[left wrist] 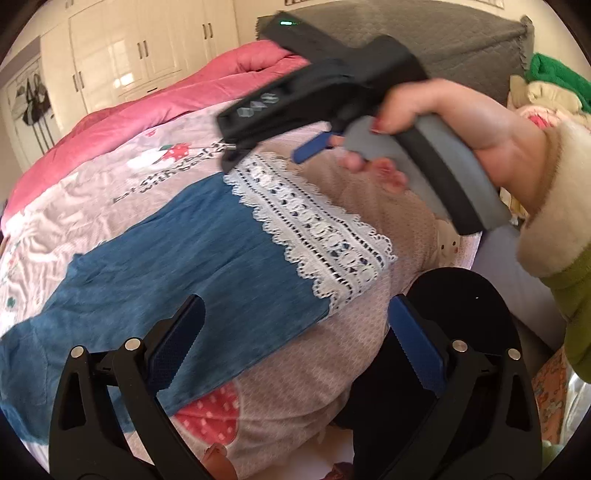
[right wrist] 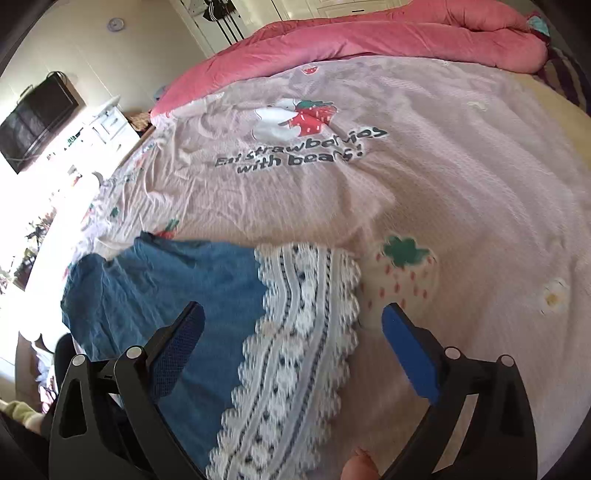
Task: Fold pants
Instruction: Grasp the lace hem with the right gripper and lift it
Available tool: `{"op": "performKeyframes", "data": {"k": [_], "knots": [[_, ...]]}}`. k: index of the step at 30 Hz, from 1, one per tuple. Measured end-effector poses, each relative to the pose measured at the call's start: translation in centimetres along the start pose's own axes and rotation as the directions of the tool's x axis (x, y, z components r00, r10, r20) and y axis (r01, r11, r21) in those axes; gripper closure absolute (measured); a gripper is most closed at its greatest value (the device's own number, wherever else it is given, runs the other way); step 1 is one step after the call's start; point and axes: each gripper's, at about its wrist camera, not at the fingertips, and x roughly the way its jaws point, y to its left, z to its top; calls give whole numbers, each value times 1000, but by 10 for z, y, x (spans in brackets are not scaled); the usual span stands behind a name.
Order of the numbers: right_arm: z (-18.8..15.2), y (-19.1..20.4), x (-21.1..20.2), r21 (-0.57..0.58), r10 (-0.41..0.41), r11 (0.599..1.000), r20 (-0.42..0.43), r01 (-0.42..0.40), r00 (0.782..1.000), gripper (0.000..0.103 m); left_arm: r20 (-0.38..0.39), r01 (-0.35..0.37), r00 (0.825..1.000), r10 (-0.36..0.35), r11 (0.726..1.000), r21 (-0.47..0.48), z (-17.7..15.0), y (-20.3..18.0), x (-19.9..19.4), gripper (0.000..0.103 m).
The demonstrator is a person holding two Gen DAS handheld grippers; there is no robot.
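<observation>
Blue pants (left wrist: 184, 266) with a white lace hem (right wrist: 295, 354) are spread flat on the pink bed sheet (right wrist: 443, 184). Both the left claw (left wrist: 295, 343) and right claw (right wrist: 293, 345) are held wide open above them, nothing gripped.

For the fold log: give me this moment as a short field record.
garment: blue pants with white lace hem, lying flat
surface: pink strawberry-print bedspread
left tool: open, above the pants, holding nothing
right tool: open, over the lace hem, holding nothing
behind: pink quilt bunched along the bed's far side
fold: not started
</observation>
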Motion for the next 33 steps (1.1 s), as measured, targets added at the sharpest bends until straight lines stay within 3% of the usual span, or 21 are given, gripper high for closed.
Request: {"op": "performKeyframes", "data": {"k": [3,4,5,7,11,13,15,19,22,29,30,33], "knots": [[9,-2,10,10,33,999,-13,-33,999,10,9,0,1000,0,1000,26,3,-7,7,10],[12,-2,15,11,44,999,-24,-44,999,16,11,-1,1000,1,1000,30,3,-8,9,10],[13,-2,20,7,56,998,-40,-55,998,28,11,0,1000,0,999,35,4,-10,10,10],[15,-2,30,-3,41,999,-61,-41,997,29,16,0,1000,-1,999,44,5,-12,13,11],[16,1,38,-26,22,999,-80,-24,997,40,24,16,1000,-17,998,55,5,-14,18,20],[16,2,33,-10,53,999,-67,-54,996,48,29,23,999,-25,998,62,3,-14,20,27],[16,4,27,5,106,994,-50,-106,993,49,37,34,999,-36,997,68,0,-15,18,32],[17,8,31,-32,87,995,-63,-89,994,49,53,33,998,-39,994,103,0,-18,15,34],[17,2,42,-13,92,995,-96,-94,991,47,21,48,998,-52,989,139,1,-27,21,34],[13,-2,44,-1,116,993,-89,-116,989,48,-10,41,999,-40,984,176,7,-34,39,47],[13,-2,44,-3,116,993,-89,-116,989,48,-16,36,999,-34,982,183,8,-35,42,53],[13,-2,44,-4,115,993,-90,-116,989,49,-51,11,999,1,972,233,5,-40,54,57]]}}
